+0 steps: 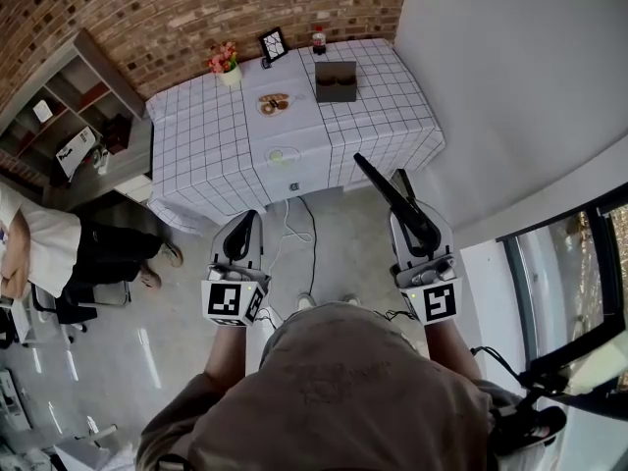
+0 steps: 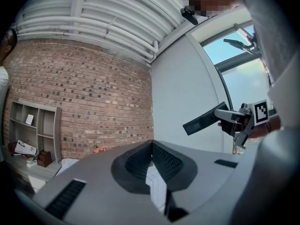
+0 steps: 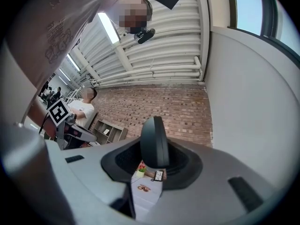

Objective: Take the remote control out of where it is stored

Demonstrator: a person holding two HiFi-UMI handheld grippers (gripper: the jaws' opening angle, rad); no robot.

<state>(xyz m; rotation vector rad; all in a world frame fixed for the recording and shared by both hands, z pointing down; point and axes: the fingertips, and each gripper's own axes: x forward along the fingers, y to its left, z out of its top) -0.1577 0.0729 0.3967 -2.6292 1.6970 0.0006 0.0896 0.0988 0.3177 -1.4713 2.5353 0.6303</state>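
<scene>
Right gripper [image 1: 416,226] squeezes a long, thin black plastic remote control [image 1: 379,179]; left gripper [image 1: 242,229] is closed on nothing.
The remote sticks out in the air, tipped a bit up, far from the white checked table [image 1: 196,145]. The right gripper view shows only its rounded end; the left gripper view shows its long side. Both grippers are held out in front, side by side.

Remote [image 1: 383,186] in right gripper [image 1: 417,222], table [image 1: 383,116] beyond
</scene>
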